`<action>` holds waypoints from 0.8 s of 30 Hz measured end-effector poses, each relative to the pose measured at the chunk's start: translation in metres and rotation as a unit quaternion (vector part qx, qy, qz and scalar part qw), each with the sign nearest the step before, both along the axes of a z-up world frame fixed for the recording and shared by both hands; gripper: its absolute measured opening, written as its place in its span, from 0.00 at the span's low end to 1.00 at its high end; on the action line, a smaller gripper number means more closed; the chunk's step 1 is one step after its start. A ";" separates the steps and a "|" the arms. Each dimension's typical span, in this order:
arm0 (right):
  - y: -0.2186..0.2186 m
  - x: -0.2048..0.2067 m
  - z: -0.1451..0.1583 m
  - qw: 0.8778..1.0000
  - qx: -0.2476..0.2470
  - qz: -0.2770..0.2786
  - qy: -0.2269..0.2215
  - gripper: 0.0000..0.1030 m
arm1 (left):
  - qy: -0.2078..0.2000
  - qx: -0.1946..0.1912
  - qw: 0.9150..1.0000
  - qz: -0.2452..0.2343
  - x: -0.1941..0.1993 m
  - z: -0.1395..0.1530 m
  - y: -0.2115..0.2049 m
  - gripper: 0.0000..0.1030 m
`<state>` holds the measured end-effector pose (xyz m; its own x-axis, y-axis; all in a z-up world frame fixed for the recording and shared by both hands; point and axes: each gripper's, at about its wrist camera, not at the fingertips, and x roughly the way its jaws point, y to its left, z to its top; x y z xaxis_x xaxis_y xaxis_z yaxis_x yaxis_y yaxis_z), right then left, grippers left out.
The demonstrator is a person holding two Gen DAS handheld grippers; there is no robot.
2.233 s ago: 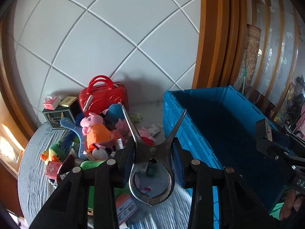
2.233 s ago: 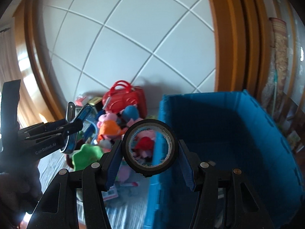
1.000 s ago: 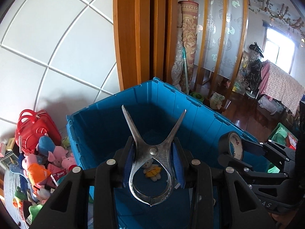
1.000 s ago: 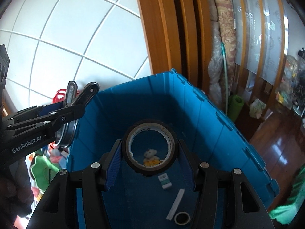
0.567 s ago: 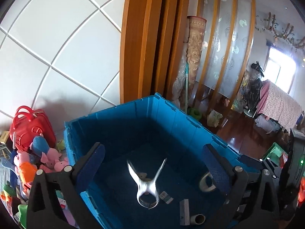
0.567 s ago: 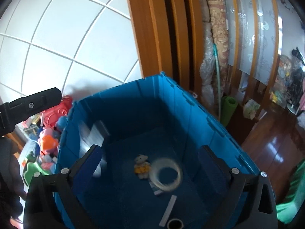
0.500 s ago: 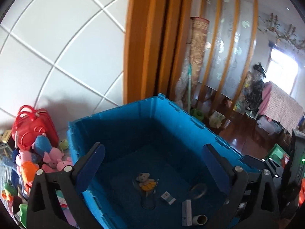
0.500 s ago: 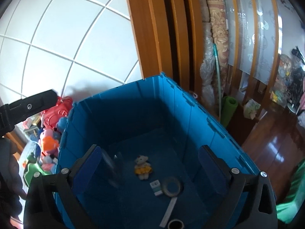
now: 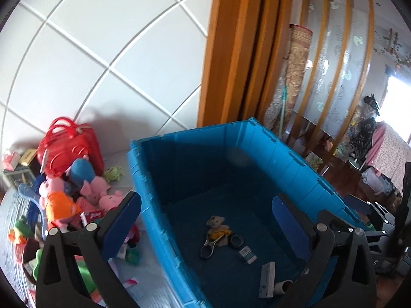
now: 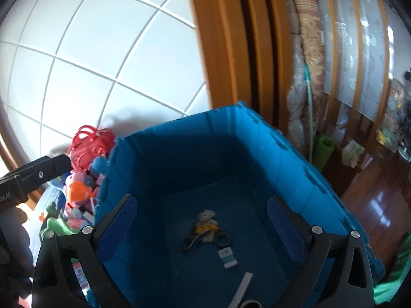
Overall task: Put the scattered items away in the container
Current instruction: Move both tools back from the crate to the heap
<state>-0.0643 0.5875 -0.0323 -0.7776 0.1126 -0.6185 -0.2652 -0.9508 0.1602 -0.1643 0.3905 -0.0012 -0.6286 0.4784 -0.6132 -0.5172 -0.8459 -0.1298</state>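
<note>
A big blue crate (image 9: pixel 295 159) (image 10: pixel 280 148) stands below both grippers. On its floor lie a metal clamp (image 9: pixel 208 247) (image 10: pixel 191 241), a black tape roll (image 9: pixel 236 240) (image 10: pixel 223 238), a small teddy bear (image 9: pixel 217 227) (image 10: pixel 206 220), a small box (image 9: pixel 247 251) and a white box (image 9: pixel 267 278). My left gripper (image 9: pixel 205 220) is open and empty above the crate. My right gripper (image 10: pixel 201 220) is open and empty above the crate too. Scattered toys (image 9: pixel 61 200) (image 10: pixel 77 187) lie left of the crate.
A red handbag (image 9: pixel 69 148) (image 10: pixel 90 146) stands at the back left by the tiled wall. Plush pigs, green toys and small packets crowd the grey table (image 9: pixel 15 205). A wooden door frame (image 9: pixel 231 51) rises behind the crate. The left gripper's finger (image 10: pixel 38 173) shows at left.
Both grippers opened over the crate. The metal clamp and the tape roll dropped to the crate floor and came to rest by the teddy bear. Both views swung slightly left.
</note>
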 end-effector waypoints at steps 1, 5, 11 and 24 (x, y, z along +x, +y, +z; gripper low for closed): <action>-0.006 -0.003 0.000 1.000 0.000 0.008 0.000 1.00 | 0.003 -0.002 1.000 0.007 0.002 0.000 -0.008 1.00; -0.039 -0.017 0.003 0.999 0.005 0.050 0.003 1.00 | 0.007 -0.004 0.999 0.042 0.006 -0.003 -0.050 1.00; -0.108 -0.029 0.012 0.994 0.024 0.109 0.016 1.00 | 0.000 -0.004 0.994 0.106 0.009 -0.016 -0.137 1.00; -0.288 -0.043 -0.014 0.975 0.036 0.219 -0.010 1.00 | -0.056 -0.048 0.972 0.222 0.022 -0.080 -0.346 1.00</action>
